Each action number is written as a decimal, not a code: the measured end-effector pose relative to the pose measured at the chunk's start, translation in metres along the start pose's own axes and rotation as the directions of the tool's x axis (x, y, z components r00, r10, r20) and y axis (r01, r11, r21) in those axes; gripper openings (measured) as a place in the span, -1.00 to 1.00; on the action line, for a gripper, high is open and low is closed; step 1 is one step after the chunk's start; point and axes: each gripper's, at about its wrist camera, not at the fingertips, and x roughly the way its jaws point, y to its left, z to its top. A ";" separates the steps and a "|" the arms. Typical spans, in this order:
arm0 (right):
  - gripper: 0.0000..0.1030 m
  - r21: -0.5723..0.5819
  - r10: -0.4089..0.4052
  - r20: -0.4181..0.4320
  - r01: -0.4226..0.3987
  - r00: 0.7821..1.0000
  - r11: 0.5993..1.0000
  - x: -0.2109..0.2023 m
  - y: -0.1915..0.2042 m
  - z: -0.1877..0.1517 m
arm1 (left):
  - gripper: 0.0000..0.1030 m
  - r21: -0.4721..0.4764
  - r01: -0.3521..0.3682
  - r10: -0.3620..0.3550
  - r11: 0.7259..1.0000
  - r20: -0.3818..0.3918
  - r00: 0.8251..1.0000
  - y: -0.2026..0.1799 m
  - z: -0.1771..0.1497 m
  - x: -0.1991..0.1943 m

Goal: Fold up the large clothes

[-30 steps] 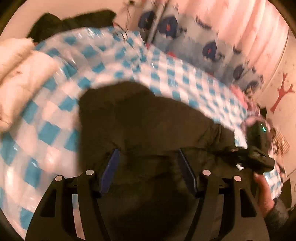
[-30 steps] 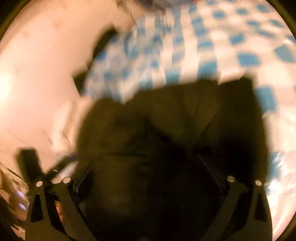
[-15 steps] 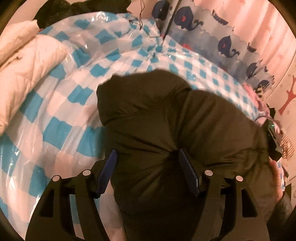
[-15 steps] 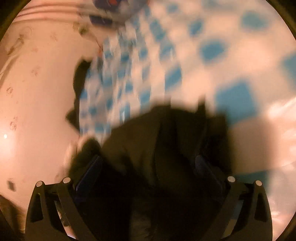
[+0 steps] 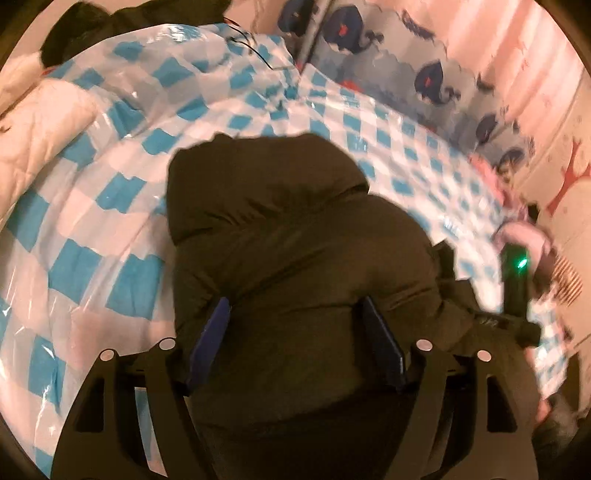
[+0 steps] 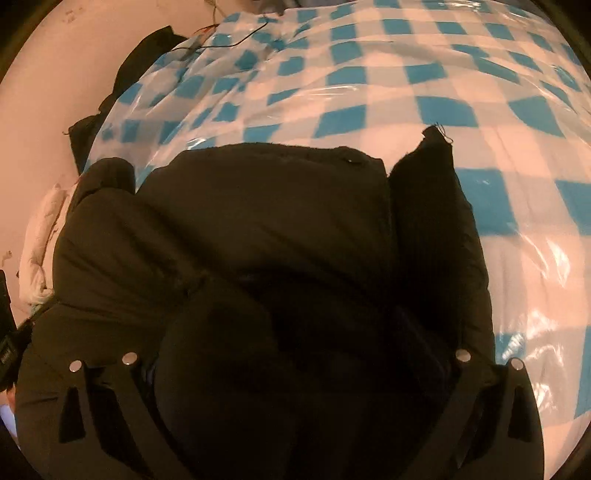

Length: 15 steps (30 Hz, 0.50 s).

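**Dark padded jacket on a checked plastic-covered bed, seen from both claws**

Left wrist view: a bed fills the frame, covered by a glossy blue-and-white checked plastic sheet (image 5: 122, 192), wrinkled and shiny. A white quilted garment (image 5: 40, 129) lies at the far left, and dark clothes (image 5: 92, 26) are heaped at the top edge. Behind the bed hangs a curtain printed with whales (image 5: 406, 62), beside pale pink walls. A dark puffy jacket (image 5: 295, 240) lies bunched in the middle of the sheet. The left claw (image 5: 295, 332) angles down over it; its blue fingers (image 5: 208, 332) stand on either side of a mound of jacket, and the jaws are opening, the padding bulging between them. At the right edge, the right claw's (image 5: 515, 280) body shows a green light, slightly blurred, with a hand (image 5: 543, 398) below it.

Right wrist view: the same checked sheet stretches away, a thin black cable (image 6: 236, 40) lying at its far end. The jacket fills the lower frame. The right claw points steeply down; its fingers are buried in dark fabric, so I cannot tell whether they are apart or clamped.
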 end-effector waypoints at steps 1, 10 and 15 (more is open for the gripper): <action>0.88 -0.004 -0.006 -0.010 0.006 1.000 1.000 0.001 -0.002 0.001 | 0.39 0.009 -0.011 0.011 1.000 -0.004 1.000 -0.003 -0.001 0.002; 0.87 -0.015 0.136 0.084 -0.135 0.987 0.991 -0.113 0.021 -0.022 | 0.39 -0.042 -0.044 0.044 0.998 0.016 0.999 0.022 -0.021 -0.063; 0.88 -0.118 0.005 -0.160 -0.025 0.987 0.993 -0.055 0.037 -0.056 | 0.40 -0.099 -0.006 -0.006 0.995 -0.119 0.993 0.037 -0.041 -0.042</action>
